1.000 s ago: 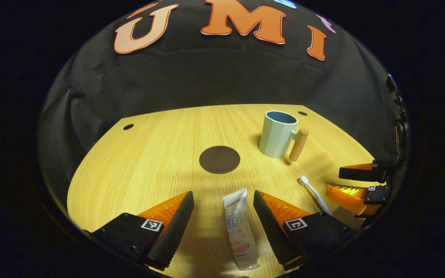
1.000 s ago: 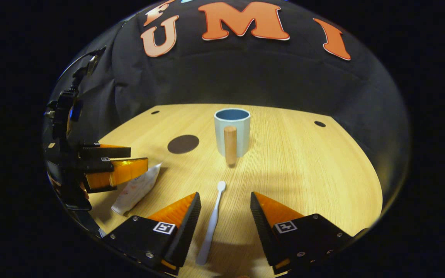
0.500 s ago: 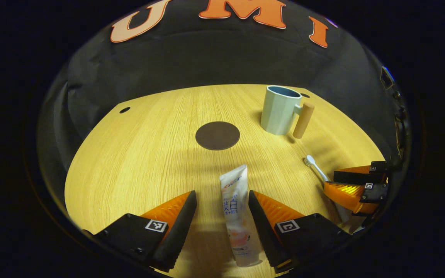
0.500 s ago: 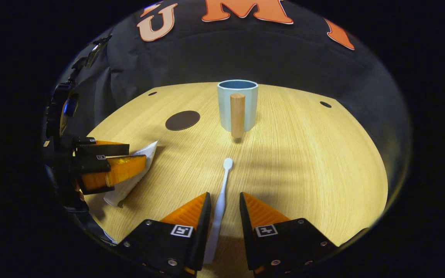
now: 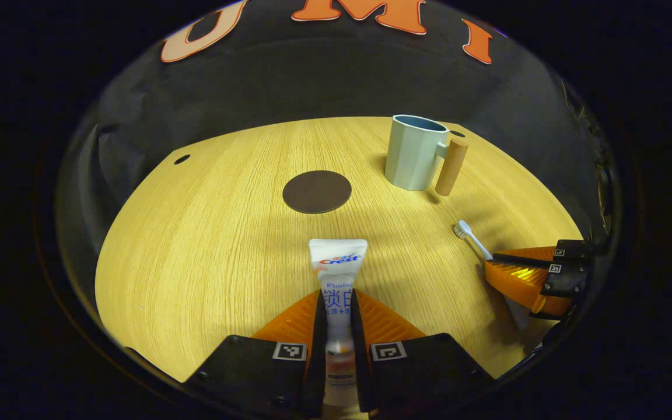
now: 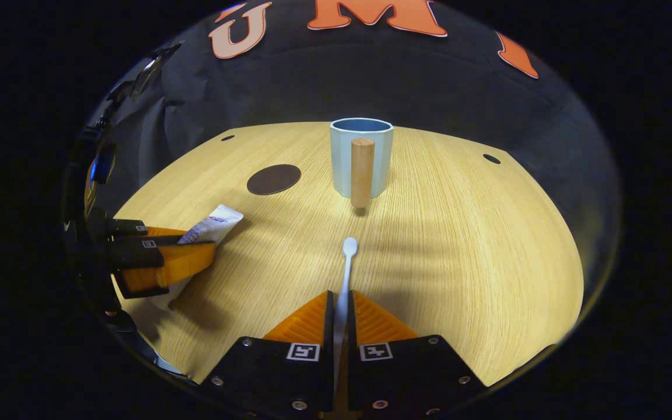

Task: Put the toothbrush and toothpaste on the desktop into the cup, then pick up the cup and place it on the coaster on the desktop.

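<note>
Two ribbed orange grippers (image 5: 336, 303), clamped.

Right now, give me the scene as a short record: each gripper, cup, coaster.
left gripper: jaws shut on the toothpaste, tube pointing forward over the desktop
right gripper: jaws shut on the toothbrush, head forward
cup: upright on the desktop, wooden handle facing the right gripper, nothing sticking out of it
coaster: dark disc, bare, apart from the cup
</note>
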